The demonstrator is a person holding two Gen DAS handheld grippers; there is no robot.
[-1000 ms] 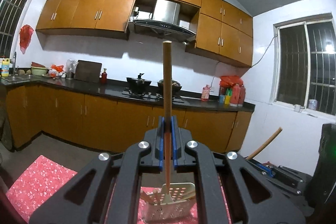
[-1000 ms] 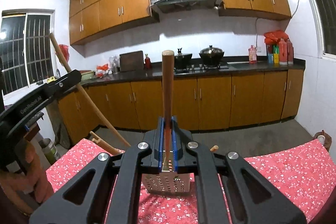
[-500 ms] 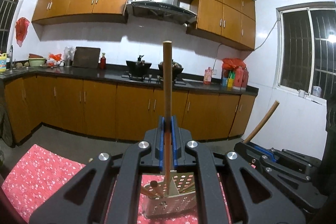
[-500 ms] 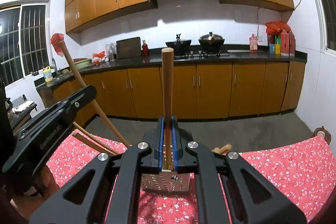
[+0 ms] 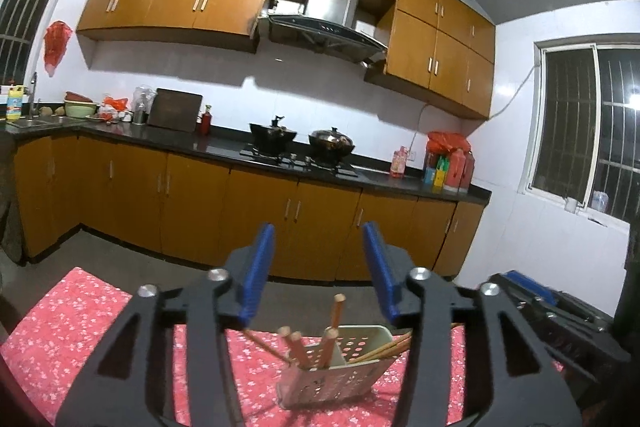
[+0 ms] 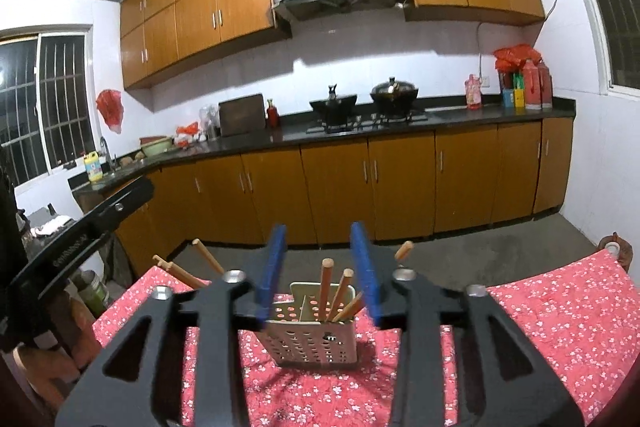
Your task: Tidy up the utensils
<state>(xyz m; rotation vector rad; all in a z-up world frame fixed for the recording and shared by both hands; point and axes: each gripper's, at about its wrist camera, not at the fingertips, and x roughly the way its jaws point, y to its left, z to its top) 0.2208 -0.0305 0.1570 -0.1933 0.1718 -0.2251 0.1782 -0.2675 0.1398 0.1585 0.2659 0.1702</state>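
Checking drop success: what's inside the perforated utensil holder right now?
The utensil holder has wooden sticks standing in its right compartment, tops leaning apart. Its left compartment looks empty from the right wrist view. The walls hide the sticks' lower ends.

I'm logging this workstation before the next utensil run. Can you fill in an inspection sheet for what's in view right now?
Surface: red floral tablecloth covers the table.
Job's things: perforated white utensil holder stands upright on the cloth; wooden chopsticks lean inside it, in the compartment to the right of its divider in the right wrist view.
Clutter: more wooden sticks lie behind the holder.
Grippers: left gripper open and empty above the holder; right gripper open and empty.
Cables: white cable on the kitchen wall.
Surroundings: orange wooden cabinets, two black woks on the stove.
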